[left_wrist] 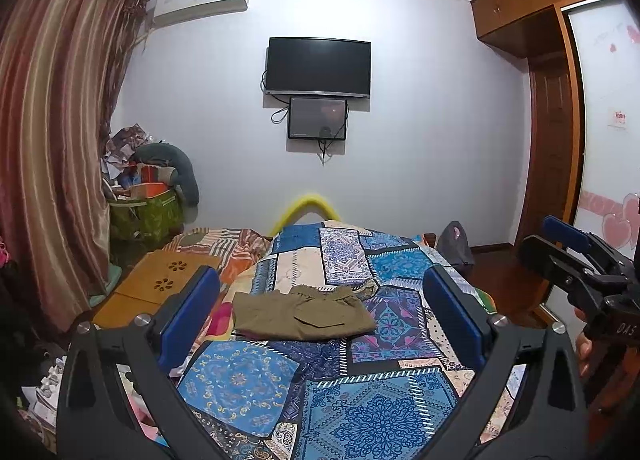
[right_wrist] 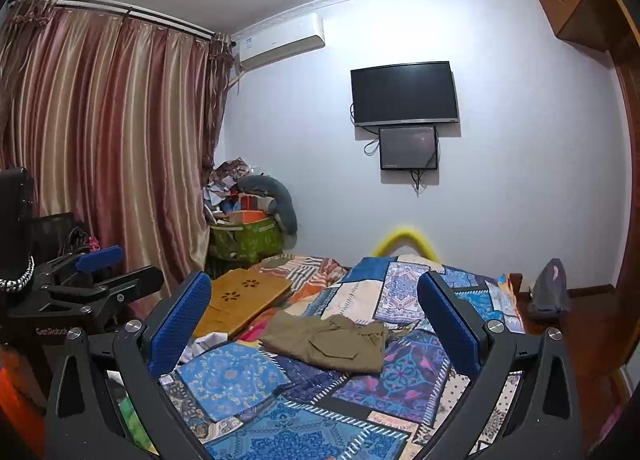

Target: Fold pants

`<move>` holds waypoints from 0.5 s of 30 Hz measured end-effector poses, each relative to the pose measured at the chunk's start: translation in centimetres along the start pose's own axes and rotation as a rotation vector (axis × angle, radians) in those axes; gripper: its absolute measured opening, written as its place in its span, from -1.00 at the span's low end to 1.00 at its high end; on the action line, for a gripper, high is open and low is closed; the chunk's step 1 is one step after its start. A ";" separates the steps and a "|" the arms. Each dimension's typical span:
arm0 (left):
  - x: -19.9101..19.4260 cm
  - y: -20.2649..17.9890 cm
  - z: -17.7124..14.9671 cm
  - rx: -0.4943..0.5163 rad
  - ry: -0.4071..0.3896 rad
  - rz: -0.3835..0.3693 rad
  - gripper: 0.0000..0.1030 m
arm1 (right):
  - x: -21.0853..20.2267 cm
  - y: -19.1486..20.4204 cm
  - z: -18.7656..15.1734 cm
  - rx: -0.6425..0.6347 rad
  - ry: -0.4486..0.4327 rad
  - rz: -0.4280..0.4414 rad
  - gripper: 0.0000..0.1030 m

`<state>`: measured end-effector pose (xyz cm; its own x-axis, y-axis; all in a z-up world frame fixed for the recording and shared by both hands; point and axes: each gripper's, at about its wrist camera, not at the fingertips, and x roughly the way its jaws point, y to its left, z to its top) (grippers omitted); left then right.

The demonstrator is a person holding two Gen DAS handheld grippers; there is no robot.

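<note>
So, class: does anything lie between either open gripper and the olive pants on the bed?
Nothing visible does. Only bare patchwork bedspread lies between the left gripper, the right gripper and the pants.

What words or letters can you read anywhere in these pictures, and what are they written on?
"GenRoboti…", cut off, on the left gripper body.
"DAS", cut off, on the right gripper body.
Label on the air conditioner: too small to read.
Red-and-white sticker on the wardrobe door: blurred.
The TV logo: too small.
The pants show no text.
</note>
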<state>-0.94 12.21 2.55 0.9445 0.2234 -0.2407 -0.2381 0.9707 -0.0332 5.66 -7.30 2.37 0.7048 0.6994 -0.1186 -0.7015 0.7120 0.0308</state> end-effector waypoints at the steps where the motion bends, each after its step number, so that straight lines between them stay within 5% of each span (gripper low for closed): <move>1: 0.0 0.0 0.0 0.001 0.000 -0.002 1.00 | 0.0 0.0 0.0 0.002 0.001 0.000 0.99; 15: 0.3 -0.2 -0.1 0.007 0.021 -0.047 1.00 | -0.1 -0.1 0.2 0.008 -0.003 -0.009 0.99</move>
<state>-0.68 12.10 2.38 0.9495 0.1760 -0.2598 -0.1922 0.9806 -0.0382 5.70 -7.46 2.60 0.7111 0.6934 -0.1163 -0.6945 0.7185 0.0375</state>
